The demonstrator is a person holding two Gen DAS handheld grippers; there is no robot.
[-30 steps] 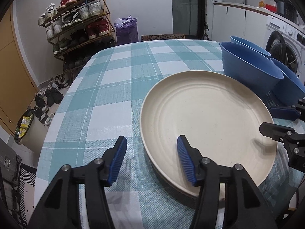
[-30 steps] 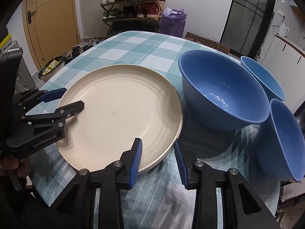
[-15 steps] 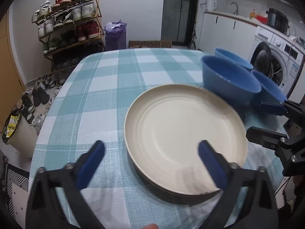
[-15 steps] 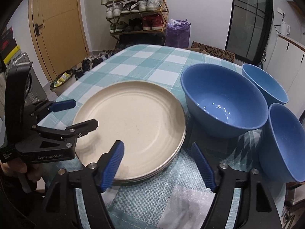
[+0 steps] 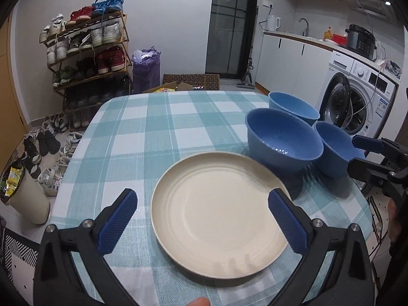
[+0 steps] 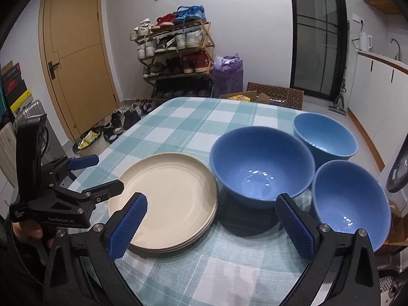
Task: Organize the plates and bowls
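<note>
A stack of cream plates (image 5: 216, 216) (image 6: 168, 199) lies on the teal checked tablecloth (image 5: 142, 140). Three blue bowls stand to its right: a large one (image 5: 283, 140) (image 6: 260, 168), a far one (image 5: 293, 107) (image 6: 323, 135) and a near one (image 5: 334, 148) (image 6: 349, 201). My left gripper (image 5: 201, 196) (image 6: 107, 172) hangs open above the stack's near left edge, holding nothing. My right gripper (image 6: 212, 199) (image 5: 353, 153) hovers over the gap between the plates and the large bowl. Its jaws are opening, and its pads touch nothing.
The table's rounded near edge runs just below both grippers. A shoe rack (image 5: 86, 58), a purple bag (image 5: 146, 68) and loose shoes stand beyond the far left. A washing machine (image 5: 357, 94) is close on the right, a wooden door (image 6: 74, 58) on the left.
Both grippers let go of the plate stack's rim, spread wide and rose back from it. The plates and bowls kept their places.
</note>
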